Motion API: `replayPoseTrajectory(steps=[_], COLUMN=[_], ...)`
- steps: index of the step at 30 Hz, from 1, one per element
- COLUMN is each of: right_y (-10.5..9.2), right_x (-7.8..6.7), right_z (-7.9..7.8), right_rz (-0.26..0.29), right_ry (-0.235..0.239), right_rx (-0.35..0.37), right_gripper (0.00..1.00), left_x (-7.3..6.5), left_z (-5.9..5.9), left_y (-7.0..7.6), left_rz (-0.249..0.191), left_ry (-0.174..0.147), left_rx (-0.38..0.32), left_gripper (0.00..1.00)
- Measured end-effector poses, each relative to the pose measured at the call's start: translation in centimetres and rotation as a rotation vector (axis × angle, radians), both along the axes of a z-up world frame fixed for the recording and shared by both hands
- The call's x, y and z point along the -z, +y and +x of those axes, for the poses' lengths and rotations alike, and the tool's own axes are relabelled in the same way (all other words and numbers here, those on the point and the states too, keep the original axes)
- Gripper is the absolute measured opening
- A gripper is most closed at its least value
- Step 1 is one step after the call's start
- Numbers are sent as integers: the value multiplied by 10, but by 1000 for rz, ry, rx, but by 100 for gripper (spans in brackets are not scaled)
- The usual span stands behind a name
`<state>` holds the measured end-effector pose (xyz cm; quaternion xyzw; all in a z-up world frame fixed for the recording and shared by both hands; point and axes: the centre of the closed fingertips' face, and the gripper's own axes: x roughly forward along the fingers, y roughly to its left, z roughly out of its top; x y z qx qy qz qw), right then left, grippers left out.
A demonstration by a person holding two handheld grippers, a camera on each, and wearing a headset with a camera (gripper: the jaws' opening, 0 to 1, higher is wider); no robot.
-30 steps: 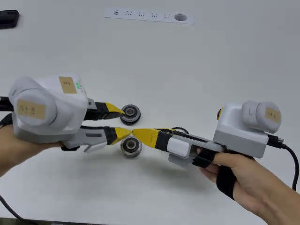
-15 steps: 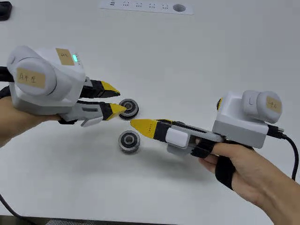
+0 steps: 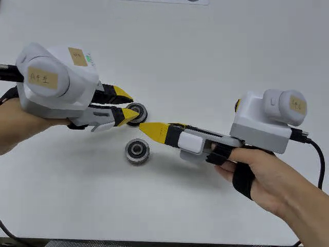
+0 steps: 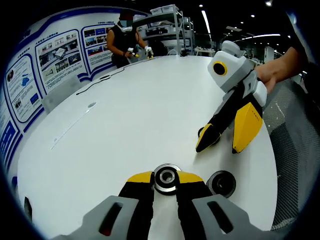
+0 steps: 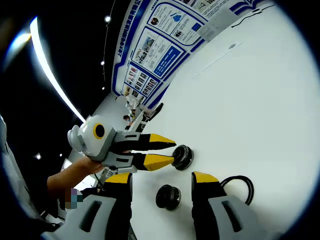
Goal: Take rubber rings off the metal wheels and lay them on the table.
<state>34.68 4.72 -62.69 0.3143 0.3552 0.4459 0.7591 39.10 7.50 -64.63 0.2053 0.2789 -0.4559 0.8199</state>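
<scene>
Left jaws on the far wheel, right jaws open beside it

The left gripper [image 3: 128, 105] has its jaws narrowed onto the far wheel [image 4: 166, 179], a yellow tip against each side, though how firmly they pinch is hard to tell. The wheel lies flat on the table [image 3: 205, 62] with its axle pointing up and its dark rim band exposed toward the right gripper [image 5: 162, 176]. That gripper's jaws are spread wide and hold nothing. Its tips sit just beside the held wheel on the person's right, so it is likely the one to peel the ring, reaching leftward for the rim. The near wheel [image 3: 137, 151] lies flat just beneath the right jaws and could be nudged. A loose rubber ring [image 5: 239, 176] lies on the table beside the right jaw.
</scene>
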Motion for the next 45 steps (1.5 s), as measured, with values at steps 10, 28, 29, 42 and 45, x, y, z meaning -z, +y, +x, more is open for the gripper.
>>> replayPoseTrajectory(steps=[10, 28, 29, 42, 45], right_y=[0, 10, 11, 25, 26], right_x=[-1, -5, -5, 4, 6], right_z=[6, 21, 22, 32, 33], right_rz=[15, 54, 56, 43, 33], right_ry=[5, 18, 19, 45, 44], right_rx=[17, 33, 34, 24, 16], right_gripper=[48, 50, 51, 54, 54], left_x=[5, 7, 7, 7, 7], left_z=[-2, -1, -2, -1, -1], left_y=[-4, -2, -2, -2, -1], left_rz=[-2, -27, -26, -19, -22], left_ry=[19, 38, 39, 56, 56], left_rx=[17, 6, 6, 8, 8], left_gripper=[15, 13, 13, 13, 13])
